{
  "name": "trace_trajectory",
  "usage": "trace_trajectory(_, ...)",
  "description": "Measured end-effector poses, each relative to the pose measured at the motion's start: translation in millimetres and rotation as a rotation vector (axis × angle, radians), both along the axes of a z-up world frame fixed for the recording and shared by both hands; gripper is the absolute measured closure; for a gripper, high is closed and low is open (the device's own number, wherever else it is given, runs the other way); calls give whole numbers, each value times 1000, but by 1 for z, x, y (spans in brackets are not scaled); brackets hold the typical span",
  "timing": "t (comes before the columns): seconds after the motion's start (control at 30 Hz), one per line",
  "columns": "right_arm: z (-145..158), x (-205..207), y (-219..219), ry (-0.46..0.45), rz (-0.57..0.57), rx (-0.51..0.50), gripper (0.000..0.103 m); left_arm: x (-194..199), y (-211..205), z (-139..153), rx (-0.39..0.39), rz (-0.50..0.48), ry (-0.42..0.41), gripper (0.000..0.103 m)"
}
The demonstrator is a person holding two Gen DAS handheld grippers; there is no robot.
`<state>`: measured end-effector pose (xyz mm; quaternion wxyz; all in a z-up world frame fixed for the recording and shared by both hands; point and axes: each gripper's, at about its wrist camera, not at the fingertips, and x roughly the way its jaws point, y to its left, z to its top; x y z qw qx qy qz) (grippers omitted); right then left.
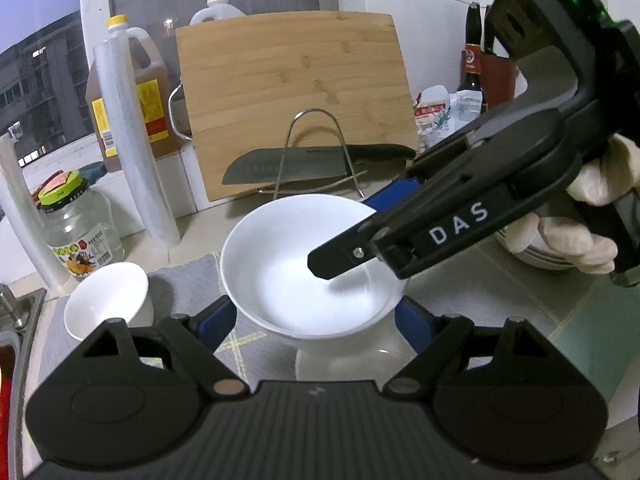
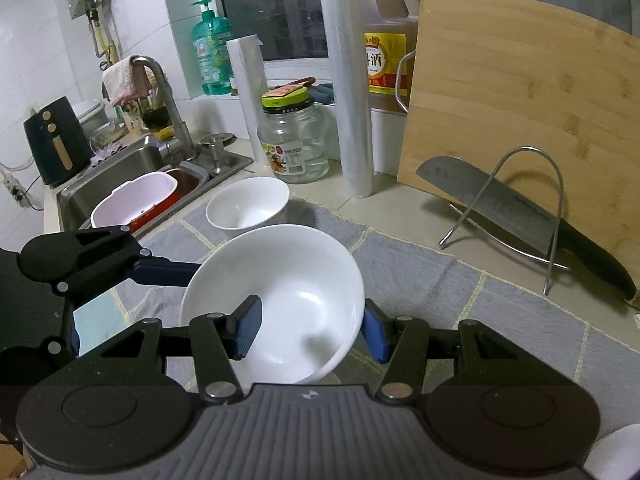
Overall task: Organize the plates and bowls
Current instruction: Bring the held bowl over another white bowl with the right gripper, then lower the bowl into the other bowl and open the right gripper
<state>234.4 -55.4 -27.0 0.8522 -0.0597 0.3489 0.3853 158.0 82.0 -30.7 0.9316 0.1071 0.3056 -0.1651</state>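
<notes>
Both claws, left [image 1: 316, 320] and right [image 2: 312, 330], straddle the upright, mouth-up round bowl [image 2: 276, 300]; grip unclear.

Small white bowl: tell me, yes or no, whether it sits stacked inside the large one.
No. The small white bowl stands by itself on the grey mat, behind and apart from the large white bowl.

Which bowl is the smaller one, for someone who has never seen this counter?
Find the steel sink on the left, then the grey mat beside it. The small bowl sits at the mat's sink-side edge, before the glass jar. Unlike the large bowl, no gripper touches it.
</notes>
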Motion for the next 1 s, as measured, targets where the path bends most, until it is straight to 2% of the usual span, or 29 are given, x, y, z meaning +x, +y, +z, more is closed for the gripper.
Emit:
trace_trajectory(0.57,-11,-26,-21,38,20,-28,43,-26,-16,-10,-21,-15,61,17)
trace_trajectory(1.0,-23,-32,-19,89,41,-60,43,-33,-18,-18,-13,-13,104,17)
